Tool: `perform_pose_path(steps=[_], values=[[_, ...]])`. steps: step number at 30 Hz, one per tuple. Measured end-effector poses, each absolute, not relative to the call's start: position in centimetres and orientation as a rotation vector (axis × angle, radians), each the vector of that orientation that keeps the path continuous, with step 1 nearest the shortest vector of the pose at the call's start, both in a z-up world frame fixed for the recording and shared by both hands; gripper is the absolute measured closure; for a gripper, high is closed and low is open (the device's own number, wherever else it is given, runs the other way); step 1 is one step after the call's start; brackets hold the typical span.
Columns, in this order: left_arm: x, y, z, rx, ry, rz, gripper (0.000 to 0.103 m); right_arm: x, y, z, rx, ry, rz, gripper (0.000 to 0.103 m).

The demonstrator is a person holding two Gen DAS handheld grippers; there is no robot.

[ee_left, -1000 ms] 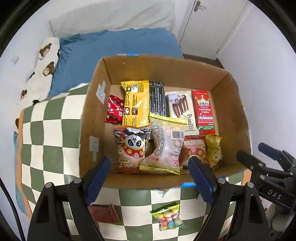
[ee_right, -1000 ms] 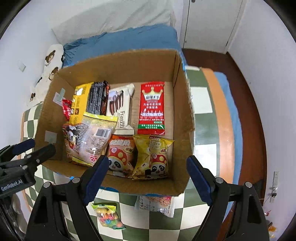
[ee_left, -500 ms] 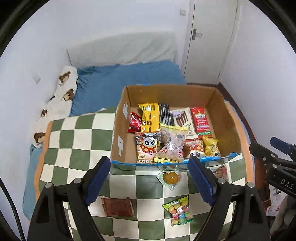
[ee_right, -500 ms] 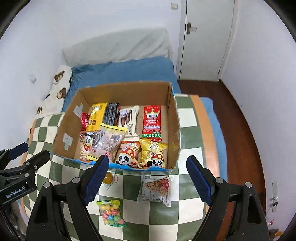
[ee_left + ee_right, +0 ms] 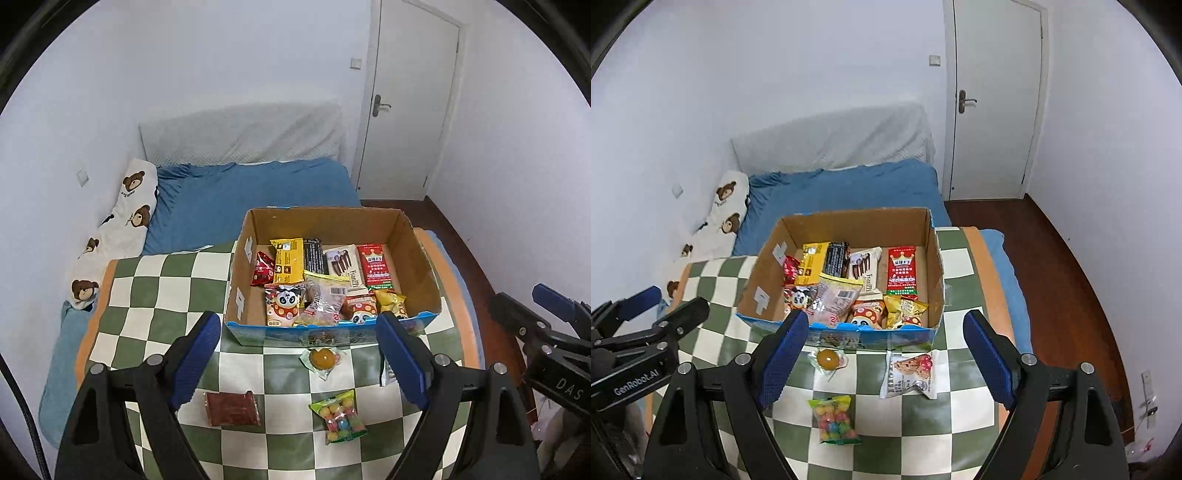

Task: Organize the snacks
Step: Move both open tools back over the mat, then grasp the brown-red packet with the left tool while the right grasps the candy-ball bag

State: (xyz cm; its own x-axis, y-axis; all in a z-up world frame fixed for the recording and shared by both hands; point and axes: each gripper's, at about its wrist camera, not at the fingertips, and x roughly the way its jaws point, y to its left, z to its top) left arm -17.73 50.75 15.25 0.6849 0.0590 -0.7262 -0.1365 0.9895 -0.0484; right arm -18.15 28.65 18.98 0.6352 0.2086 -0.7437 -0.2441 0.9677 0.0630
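A cardboard box [image 5: 424,266] [image 5: 936,258] holds several snack packets on a green-and-white checkered cloth [image 5: 155,295]. In front of it lie a dark red packet [image 5: 231,408], an orange candy in clear wrap [image 5: 322,359] [image 5: 828,359], a bag of coloured candy balls [image 5: 341,417] [image 5: 835,419] and a white snack packet [image 5: 910,373]. My left gripper [image 5: 299,358] is open and empty, held high and back from the box. My right gripper [image 5: 886,358] is open and empty, also back from the box.
A bed with a blue sheet [image 5: 251,199] and a bear-print pillow [image 5: 122,229] lies behind the box. A white door [image 5: 410,99] and dark wood floor [image 5: 1052,258] are at the right. The cloth's orange edge [image 5: 993,273] runs along the right side.
Both grippers have pulled up and back from the box, which looks smaller now. The loose snacks in front of the box have come into view. Both stay open.
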Motion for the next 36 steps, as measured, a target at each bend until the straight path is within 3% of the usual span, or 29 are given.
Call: perform_pose_path(steps=[8,18,24,31,36], values=[[-19.0,53.3,10.6,-0.158,0.949,0.167,0.017,-19.2,28.0,16.4,0.028,0.951,0.282,0.015],[-19.4,61.2,-3.9,-0.288,1.319,0.321,0.017,-18.3,33.7,-2.9,0.020,1.388,0.332,0.015],[-17.0,63.5,-9.8,-0.453,1.450,0.299,0.017,-18.5,36.6,-11.1,-0.025,1.523,0.310,0.015],[-14.3,63.3,-15.6,-0.455,1.561,0.263,0.016,-18.8,37.8,-13.2,-0.031,1.533,0.277,0.015],[-14.4,62.5,-16.0,-0.427,1.534,0.248,0.014,-18.5,39.5,-14.1,-0.049,1.548,0.269,0.015]])
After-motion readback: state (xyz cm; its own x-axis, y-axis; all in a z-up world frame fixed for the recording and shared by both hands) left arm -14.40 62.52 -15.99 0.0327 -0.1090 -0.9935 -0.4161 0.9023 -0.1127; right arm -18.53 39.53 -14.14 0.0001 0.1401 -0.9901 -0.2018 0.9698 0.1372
